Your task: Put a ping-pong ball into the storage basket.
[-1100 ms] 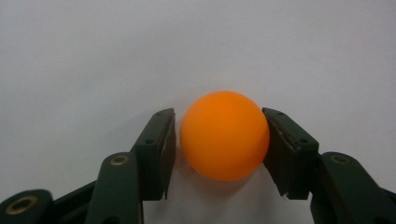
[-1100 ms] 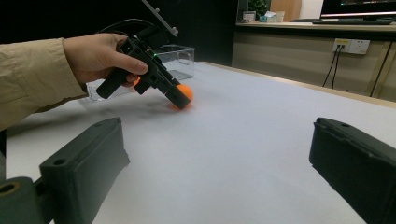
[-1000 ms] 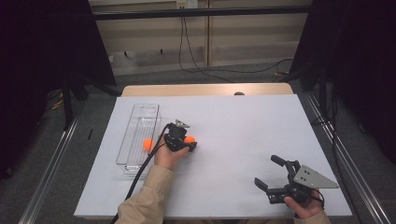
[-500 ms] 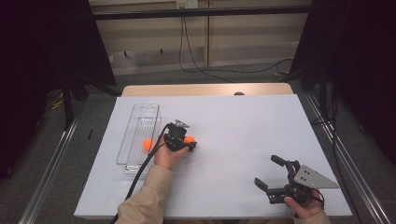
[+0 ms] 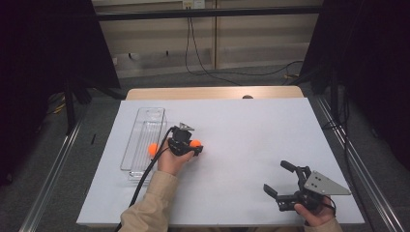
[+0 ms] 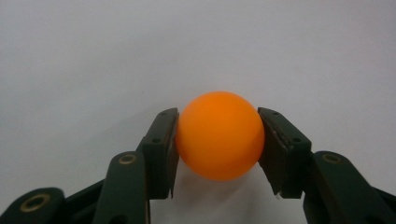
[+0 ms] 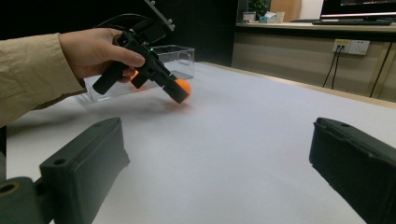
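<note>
An orange ball rests on the white table sheet, and the pads of my left gripper press it from both sides. From above, the left gripper points down at the ball just right of a clear plastic tray. A second orange spot shows beside the hand at the tray's edge; I cannot tell what it is. My right gripper hovers low near the front right with its jaws wide apart and nothing between them. From the right gripper I see the left hand, ball and tray farther off.
The white sheet covers the table, with a wooden strip along its far edge. Metal rails run down both sides. Cables lie on the floor beyond the table. The stretch of sheet between the two grippers is bare.
</note>
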{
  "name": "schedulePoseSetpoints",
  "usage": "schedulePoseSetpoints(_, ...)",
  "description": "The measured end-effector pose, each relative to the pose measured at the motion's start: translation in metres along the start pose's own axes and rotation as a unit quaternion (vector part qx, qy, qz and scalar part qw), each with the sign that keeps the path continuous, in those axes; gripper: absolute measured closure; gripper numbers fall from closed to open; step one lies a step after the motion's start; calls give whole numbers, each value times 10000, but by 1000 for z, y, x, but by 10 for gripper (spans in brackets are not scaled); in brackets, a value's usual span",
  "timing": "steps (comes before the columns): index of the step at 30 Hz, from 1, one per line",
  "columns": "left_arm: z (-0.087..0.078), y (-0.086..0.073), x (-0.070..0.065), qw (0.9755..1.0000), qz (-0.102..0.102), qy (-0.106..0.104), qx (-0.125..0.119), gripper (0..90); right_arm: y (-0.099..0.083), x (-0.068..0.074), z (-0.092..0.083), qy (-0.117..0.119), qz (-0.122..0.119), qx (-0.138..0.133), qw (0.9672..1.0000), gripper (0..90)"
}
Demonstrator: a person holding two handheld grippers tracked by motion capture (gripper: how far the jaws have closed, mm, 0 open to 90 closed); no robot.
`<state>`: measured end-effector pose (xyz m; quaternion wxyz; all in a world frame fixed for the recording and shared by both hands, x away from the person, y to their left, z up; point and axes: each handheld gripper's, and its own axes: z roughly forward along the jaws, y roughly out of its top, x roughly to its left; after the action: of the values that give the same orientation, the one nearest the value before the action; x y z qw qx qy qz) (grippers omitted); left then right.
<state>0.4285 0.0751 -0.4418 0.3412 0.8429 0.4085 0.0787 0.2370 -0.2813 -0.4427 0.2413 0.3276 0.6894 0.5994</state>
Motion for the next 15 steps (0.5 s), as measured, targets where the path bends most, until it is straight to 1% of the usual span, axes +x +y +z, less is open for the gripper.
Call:
schedulePoseSetpoints(4,-3,0,1,10000,-78,-16,-5,508,0,0,0,2,1,0,10000,29)
schedulePoseSetpoints(9,-7,1,2,10000,-72,-53,-1,509,0,0,0,-1,8,-1,10000,29)
schedulePoseSetpoints(11,-8,1,1,9999,-114,-63,-30,509,0,0,0,-1,11,-1,10000,29)
schedulePoseSetpoints(13,-10,2,2,9999,-97,-67,-24,508,0,0,0,-2,12,-1,10000,29)
schedulePoseSetpoints(15,-11,2,3,9999,-124,-82,-24,509,0,0,0,1,3,0,10000,29)
